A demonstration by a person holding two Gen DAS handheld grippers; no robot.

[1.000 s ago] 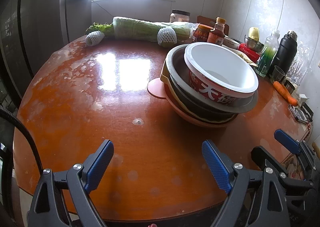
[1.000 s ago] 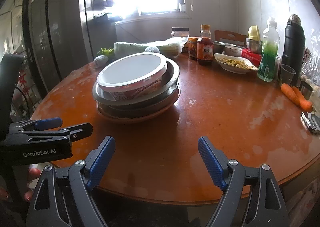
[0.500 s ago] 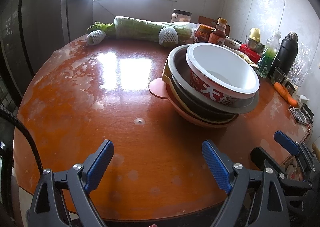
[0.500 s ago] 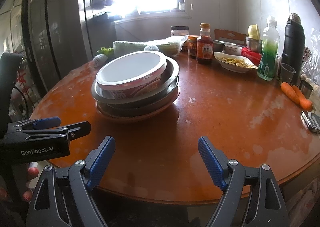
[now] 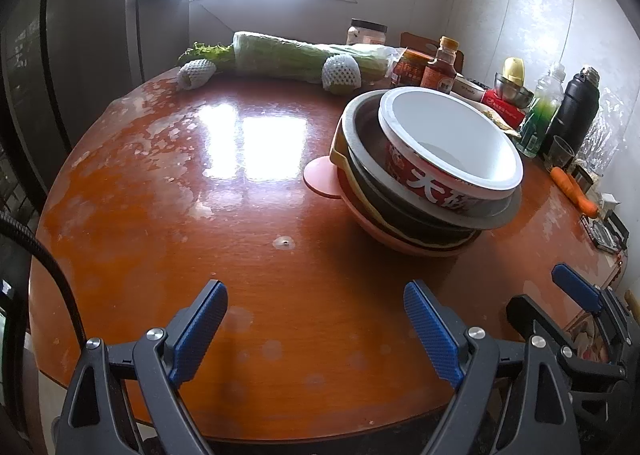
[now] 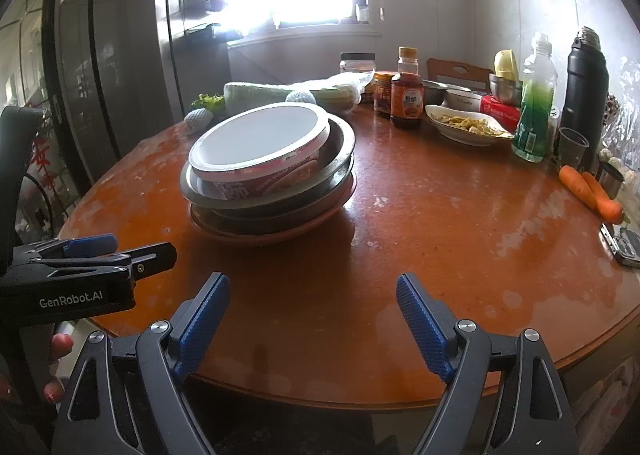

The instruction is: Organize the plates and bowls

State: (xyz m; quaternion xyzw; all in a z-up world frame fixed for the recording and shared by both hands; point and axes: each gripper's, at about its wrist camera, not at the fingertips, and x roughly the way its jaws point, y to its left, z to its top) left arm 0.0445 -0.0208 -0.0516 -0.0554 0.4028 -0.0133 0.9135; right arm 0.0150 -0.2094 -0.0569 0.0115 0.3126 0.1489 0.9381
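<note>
Round reddish-brown wooden table (image 5: 248, 215), glossy, with pale worn patches along its far left rim. Stack of nested bowls and plates (image 5: 428, 175), right of centre in the left wrist view, left of centre in the right wrist view (image 6: 272, 179): white paper instant-noodle bowl with red printed side (image 5: 448, 147) on top, tilted; grey metal basin beneath; dark dishes under that; pink plastic plate at the bottom, its round tab resting on the table. Left hand-held gripper (image 5: 316, 331), lower centre of its view: blue-padded jaws wide apart, nothing between them, over bare table near the front edge, well apart from the stack. Right hand-held gripper (image 6: 312, 321): likewise spread wide and empty, over the near table edge. Far rim, upper centre: long green leafy vegetable in clear plastic wrap (image 5: 296, 59), with two white foam-net-wrapped fruits (image 5: 342, 71) just in front. Upper right: brown sauce bottle with orange cap (image 6: 407, 95), red-labelled jar, white oval dish of food (image 6: 464, 127), clear bottle of green liquid (image 6: 534, 103), black vacuum flask (image 6: 586, 91), small clear cup. Right edge: two orange carrots (image 6: 592, 191). Bare table lies between both hand-held grippers and the stack.
</note>
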